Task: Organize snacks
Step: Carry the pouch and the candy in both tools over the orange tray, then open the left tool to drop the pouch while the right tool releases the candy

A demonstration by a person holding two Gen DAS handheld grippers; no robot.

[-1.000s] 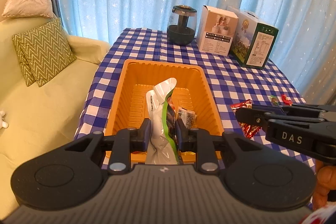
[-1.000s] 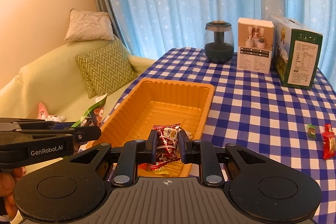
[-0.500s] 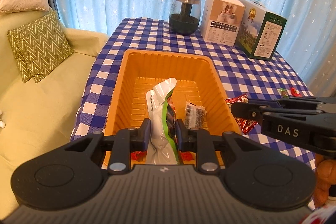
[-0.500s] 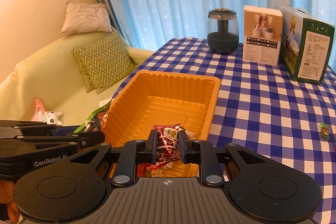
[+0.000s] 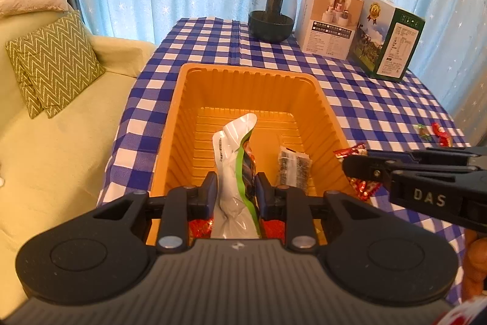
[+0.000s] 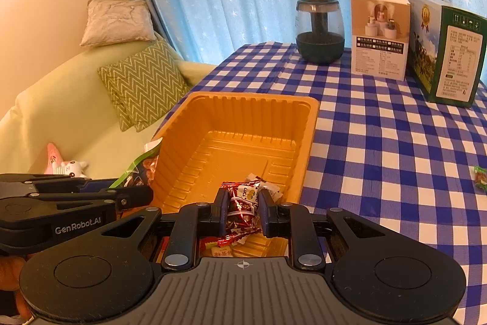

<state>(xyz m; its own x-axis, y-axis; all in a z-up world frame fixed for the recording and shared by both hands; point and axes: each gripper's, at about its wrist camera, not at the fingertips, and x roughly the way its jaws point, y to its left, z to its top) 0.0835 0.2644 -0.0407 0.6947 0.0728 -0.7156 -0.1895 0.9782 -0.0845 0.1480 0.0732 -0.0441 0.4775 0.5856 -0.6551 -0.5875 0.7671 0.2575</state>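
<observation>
An orange plastic tray [image 5: 249, 75] [image 6: 249, 99] stands on the checked table. My left gripper [image 5: 236, 189] is shut on a white and green snack bag [image 5: 232, 148] and holds it over the tray's near end. My right gripper [image 6: 243, 210] is shut on a red snack packet [image 6: 240, 209] over the tray's near right corner. A dark wrapped snack [image 5: 293, 168] lies in the tray, and other small wrapped snacks [image 6: 268, 191] lie at its near end. The right gripper also shows from the side in the left wrist view [image 5: 347, 165].
Two loose candies, green [image 5: 423, 131] [image 6: 481, 177] and red [image 5: 440, 133], lie on the table at right. A dark glass jar [image 5: 271, 11], a white box [image 5: 330, 20] and a green box [image 5: 386, 41] stand at the back. A sofa with cushions [image 5: 54, 63] is at left.
Both grippers have moved forward over the tray with their snacks still held. The tray now looks closer and larger in both views.
</observation>
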